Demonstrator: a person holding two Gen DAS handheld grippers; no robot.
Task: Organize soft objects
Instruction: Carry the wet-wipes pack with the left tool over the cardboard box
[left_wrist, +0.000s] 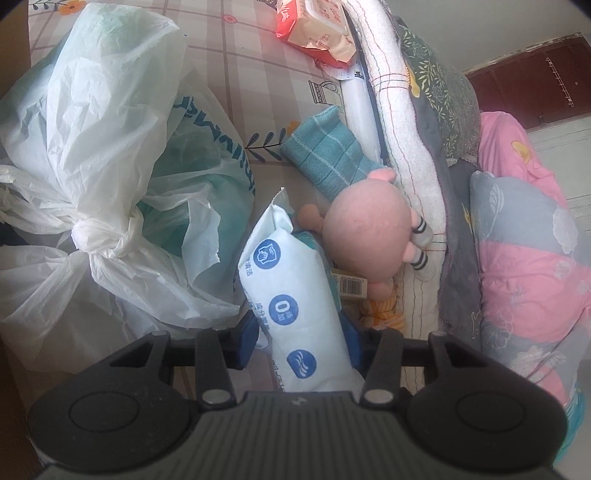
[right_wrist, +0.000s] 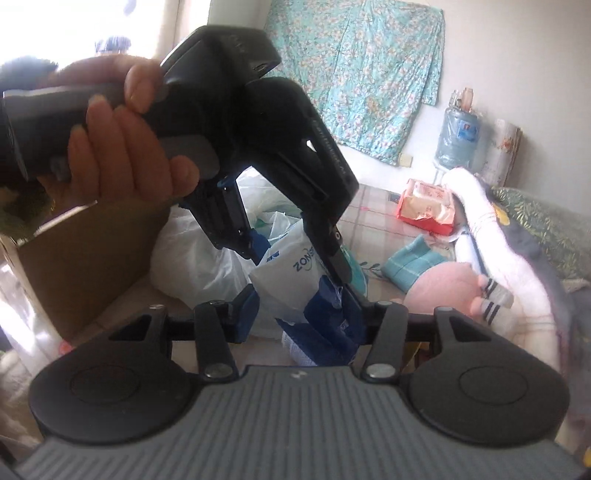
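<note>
Ribbed grey housing and black linkage fill the bottom of both wrist views. Between the blue pads of the left tongs (left_wrist: 301, 341) sits a white wet-wipe pack (left_wrist: 295, 317), a soft plastic pillow printed with round blue icons; both pads press its sides, so these tongs grip it. The right tongs (right_wrist: 306, 317) close on the same pack's darker blue printed end (right_wrist: 325, 321), with the left tongs (right_wrist: 295, 254) reaching down onto it from 12 o'clock, held by a hand (right_wrist: 129, 147).

Judging by this, the step in hand is a two-handed hold or handover of the pack above the bed. The next move likely calls for one pair to let go while the other keeps a firm but gentle squeeze, since the slick film could slip or crumple.

Outward in the left view: at 1 o'clock from the pack lies a plush doll (left_wrist: 369, 236), round, pink and velvety, with striped socks. At 12 o'clock is a folded teal checked cloth (left_wrist: 328, 158), coarse-woven. At 9 to 10 o'clock are knotted, crinkled translucent plastic bags (left_wrist: 92, 155). At 3 o'clock, folded quilts (left_wrist: 524, 240), padded and floral, are stacked beside a white towel (left_wrist: 391, 122). Far at 12 o'clock rests an orange-red wipes packet (left_wrist: 317, 29) on the checked bedsheet (left_wrist: 251, 85).
</note>
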